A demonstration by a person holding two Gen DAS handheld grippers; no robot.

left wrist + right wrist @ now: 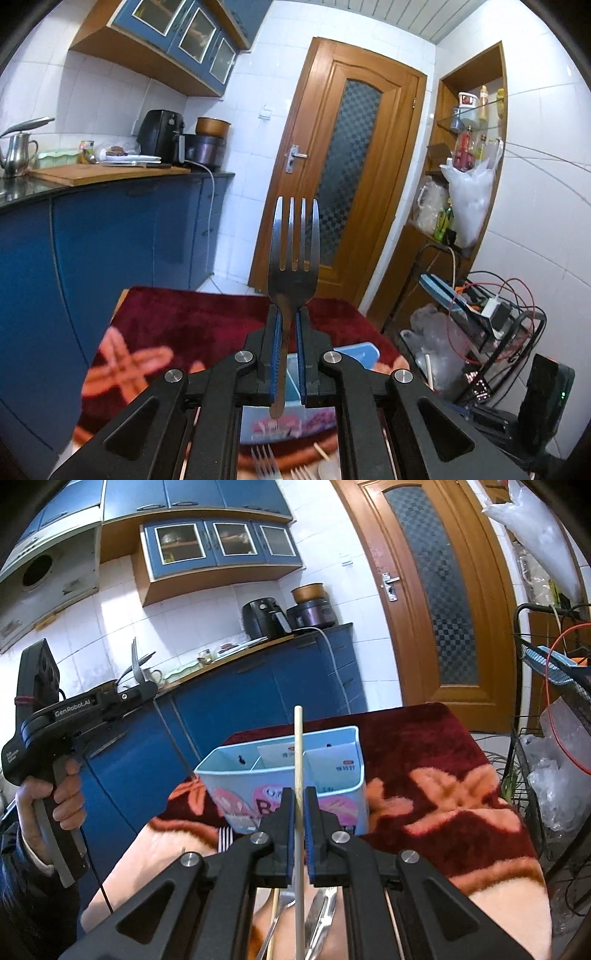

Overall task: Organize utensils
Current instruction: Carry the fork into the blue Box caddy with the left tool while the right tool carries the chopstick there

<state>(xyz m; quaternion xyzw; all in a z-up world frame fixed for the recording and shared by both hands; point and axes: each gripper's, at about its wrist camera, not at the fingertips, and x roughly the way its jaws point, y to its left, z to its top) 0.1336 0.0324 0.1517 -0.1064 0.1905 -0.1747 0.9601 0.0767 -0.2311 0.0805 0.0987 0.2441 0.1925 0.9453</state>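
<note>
We have a fork (293,258) clenched upright in the left gripper (291,317) at the centre of its frame, and a chopstick (298,775) pinched in the right gripper (300,794), standing before the blue compartmented holder (280,775) at mid-frame. As far as we can see its compartments hold no utensils yet. We judge the sorting barely begun, since more forks (225,840) and other cutlery lie on the red cloth (443,775) along the bottom edge.

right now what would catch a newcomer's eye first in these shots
A steel fork stands tines-up, clamped in the left gripper, dead centre of the left wrist view. In the right wrist view, the right gripper pinches a pale wooden chopstick upright before a light blue divided utensil holder on the dark red floral cloth.
</note>
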